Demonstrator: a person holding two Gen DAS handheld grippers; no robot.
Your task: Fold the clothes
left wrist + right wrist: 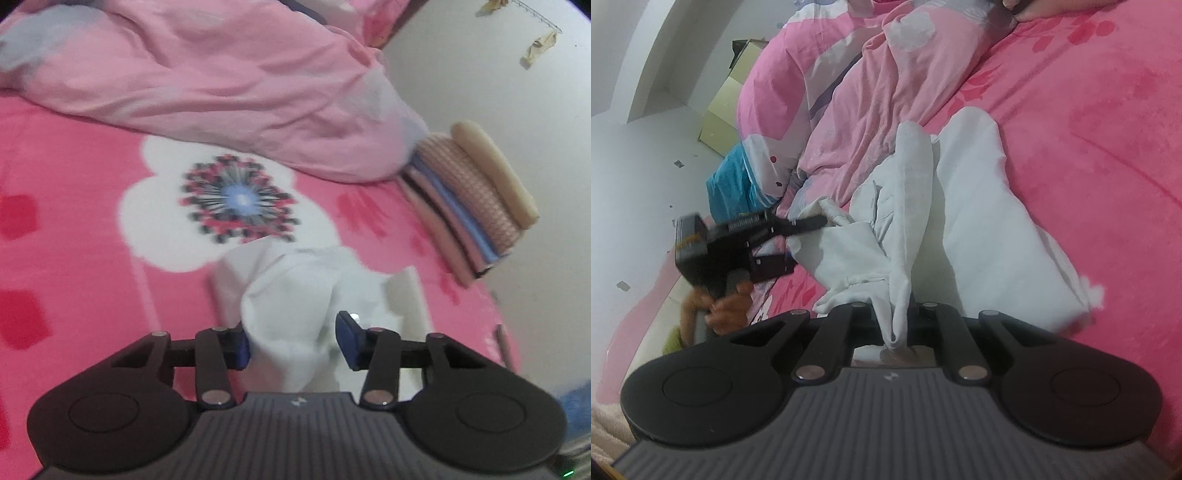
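On the bright pink fleece bedspread (74, 177) with its big white flower print: crumpled pale pink duvet (207, 85) behind the flower, stack of folded knits (476, 199) off to its right by the white wall. White cotton garment (979, 206) bunched just in front of the flower. Left gripper (293, 341) spread wide, cloth between the fingers. Right gripper (895, 314) pinching a fold.

Both wrist cameras look closely along their tongs, sharing the white garment (295, 295).
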